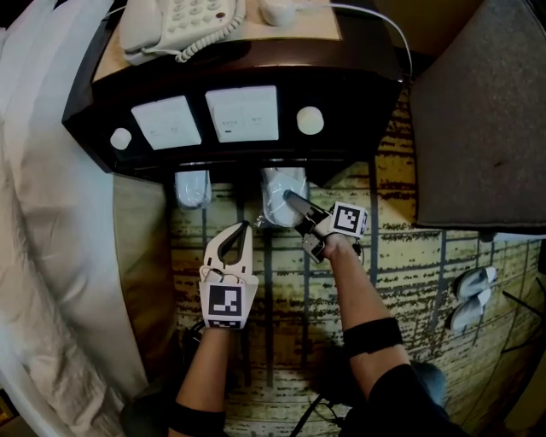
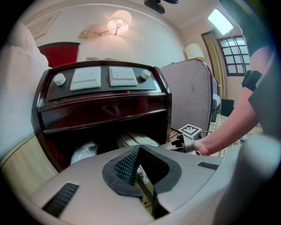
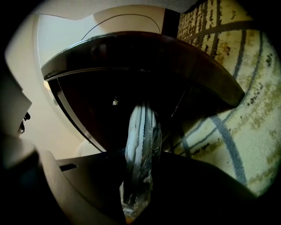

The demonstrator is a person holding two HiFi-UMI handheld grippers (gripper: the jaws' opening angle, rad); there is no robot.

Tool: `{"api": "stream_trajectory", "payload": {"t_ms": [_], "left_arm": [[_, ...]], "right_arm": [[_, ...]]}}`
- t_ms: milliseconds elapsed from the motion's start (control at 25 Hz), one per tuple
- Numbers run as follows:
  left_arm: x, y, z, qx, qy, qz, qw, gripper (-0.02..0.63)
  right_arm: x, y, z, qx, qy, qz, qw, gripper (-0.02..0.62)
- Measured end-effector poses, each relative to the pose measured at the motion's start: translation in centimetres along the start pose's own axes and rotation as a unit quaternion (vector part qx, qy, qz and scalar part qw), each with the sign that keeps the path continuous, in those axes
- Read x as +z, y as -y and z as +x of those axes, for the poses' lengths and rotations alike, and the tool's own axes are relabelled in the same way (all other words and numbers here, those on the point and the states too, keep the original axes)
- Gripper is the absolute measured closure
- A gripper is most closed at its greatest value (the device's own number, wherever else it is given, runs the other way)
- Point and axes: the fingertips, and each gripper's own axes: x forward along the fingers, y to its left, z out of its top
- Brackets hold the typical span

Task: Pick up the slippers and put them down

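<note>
Patterned carpet (image 1: pixel 409 256), dark nightstand (image 1: pixel 85 115), right gripper (image 1: pixel 292 201) clamping bagged slippers (image 1: pixel 275 183), left gripper (image 1: pixel 242 230) closed

No words or numbers readable. Print on white panels (image 1: pixel 243 113), nightstand (image 1: pixel 94 111) front edge, too small. Phone (image 1: pixel 183 21) keys blurred.

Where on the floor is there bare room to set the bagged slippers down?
Bare: the patterned carpet in front of the nightstand, just right of the shut left gripper; also the strip below the armchair, up to the white slippers. Crowded: under the nightstand, where the right gripper clamps one bagged pair beside a second bag.
</note>
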Motion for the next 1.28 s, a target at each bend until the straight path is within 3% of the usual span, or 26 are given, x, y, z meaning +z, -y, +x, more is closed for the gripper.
{"api": "stream_trajectory", "payload": {"t_ms": [320, 440, 680, 920, 1280], "left_arm": [[1.1, 2.5, -1.1, -0.036, -0.004, -0.005, 0.9993, 0.606], [2.1, 3.9, -2.3, -0.044, -0.013, -0.03, 0.9985, 0.606], [2.5, 6.8, -5.8, -0.079, -0.037, -0.022, 0.9959, 0.606], [1.8, 8.9, -7.6, -0.102, -0.055, -0.024, 0.9929, 0.606], [-0.1, 12.0, -6.2, -0.126, -0.056, -0.014, 0.9903, 0.606]], "right_arm": [[-3.6, -2.4, -3.4, 0.003, -0.015, -0.018, 1.0, 0.464], [-6.2, -3.4, -5.6, -0.008, -0.015, -0.01, 1.0, 0.465], [-12.5, -4.6, -11.1, -0.029, 0.017, 0.023, 0.999, 0.465], [-18.3, -2.7, -16.7, -0.082, 0.013, 0.044, 0.996, 0.465], [-18.6, 3.3, -21.9, -0.167, 0.059, 0.049, 0.983, 0.465]]}}
